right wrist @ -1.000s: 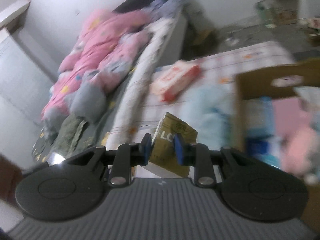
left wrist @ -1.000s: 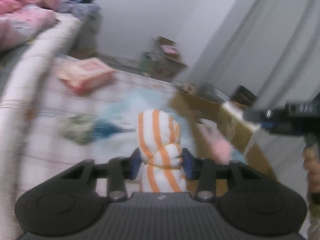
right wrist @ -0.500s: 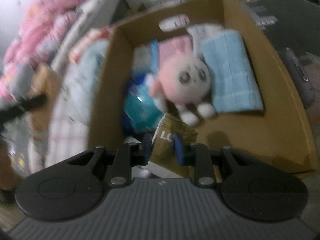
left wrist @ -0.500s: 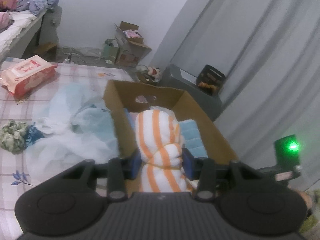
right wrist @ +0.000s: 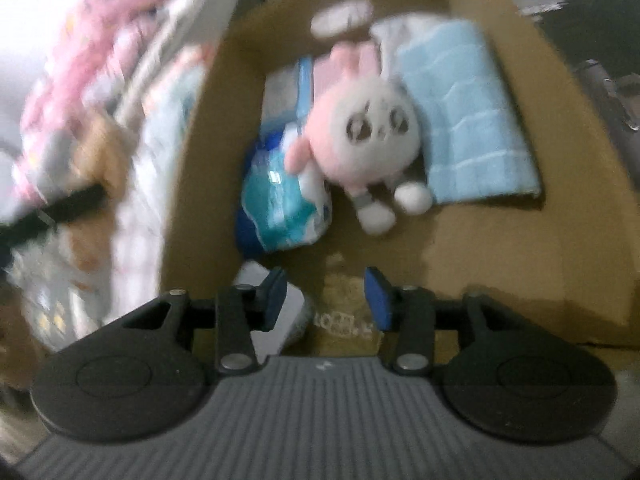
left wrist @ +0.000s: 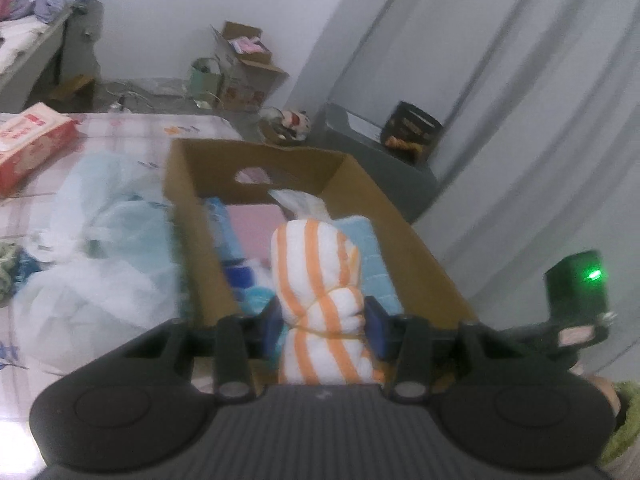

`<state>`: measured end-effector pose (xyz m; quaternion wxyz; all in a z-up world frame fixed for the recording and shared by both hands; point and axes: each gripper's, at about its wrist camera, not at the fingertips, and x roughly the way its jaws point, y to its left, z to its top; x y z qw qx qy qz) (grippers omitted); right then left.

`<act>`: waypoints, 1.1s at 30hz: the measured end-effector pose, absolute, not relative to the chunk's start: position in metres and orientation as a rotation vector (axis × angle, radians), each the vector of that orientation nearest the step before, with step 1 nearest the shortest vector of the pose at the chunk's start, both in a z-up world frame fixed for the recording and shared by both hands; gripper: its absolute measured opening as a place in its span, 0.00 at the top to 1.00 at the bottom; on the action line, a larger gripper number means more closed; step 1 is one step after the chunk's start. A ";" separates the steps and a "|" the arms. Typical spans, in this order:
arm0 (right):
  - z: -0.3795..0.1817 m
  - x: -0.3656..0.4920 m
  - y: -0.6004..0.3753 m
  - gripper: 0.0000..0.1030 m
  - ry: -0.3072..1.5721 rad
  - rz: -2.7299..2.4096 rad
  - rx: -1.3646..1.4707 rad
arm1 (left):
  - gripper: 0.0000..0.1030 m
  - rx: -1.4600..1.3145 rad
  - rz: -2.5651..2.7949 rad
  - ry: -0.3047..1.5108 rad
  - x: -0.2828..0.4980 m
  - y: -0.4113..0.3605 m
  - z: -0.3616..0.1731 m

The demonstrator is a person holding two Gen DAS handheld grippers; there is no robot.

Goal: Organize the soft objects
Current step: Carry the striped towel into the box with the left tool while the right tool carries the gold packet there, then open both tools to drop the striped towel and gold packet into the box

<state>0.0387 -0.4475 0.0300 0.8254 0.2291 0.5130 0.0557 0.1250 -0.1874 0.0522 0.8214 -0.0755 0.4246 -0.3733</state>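
Over box point(right wrist: 500, 264): right tongs point(right wrist: 326, 300) opening, seemingly empty

The left gripper point(left wrist: 323, 322) clamps a striped towel roll point(left wrist: 320, 300) over the open box point(left wrist: 404, 232), beside plastic bags point(left wrist: 92, 264) on the checked sheet point(left wrist: 132, 128).

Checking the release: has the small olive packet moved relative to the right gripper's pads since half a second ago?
Yes. The olive packet has dropped below the blue pads of the opening right gripper and lies on the cardboard box floor.
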 end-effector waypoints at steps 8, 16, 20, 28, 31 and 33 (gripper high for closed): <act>0.084 -0.021 -0.501 0.50 0.803 0.027 0.592 | 0.58 -0.183 -0.881 1.053 0.138 -0.263 0.033; 0.084 -0.058 -0.532 0.49 0.729 -0.040 0.673 | 0.56 -0.247 -0.895 1.199 0.144 -0.338 -0.008; 0.079 -0.068 -0.542 0.50 0.721 -0.062 0.705 | 0.47 -0.261 -0.898 1.335 0.145 -0.359 -0.036; 0.079 -0.078 -0.547 0.48 0.709 -0.090 0.713 | 0.41 -0.261 -0.877 1.311 0.150 -0.344 -0.029; 0.081 -0.076 -0.545 0.48 0.702 -0.082 0.716 | 0.40 -0.255 -0.873 1.270 0.152 -0.331 -0.014; 0.084 -0.075 -0.541 0.48 0.699 -0.075 0.710 | 0.39 -0.245 -0.876 1.237 0.151 -0.322 0.000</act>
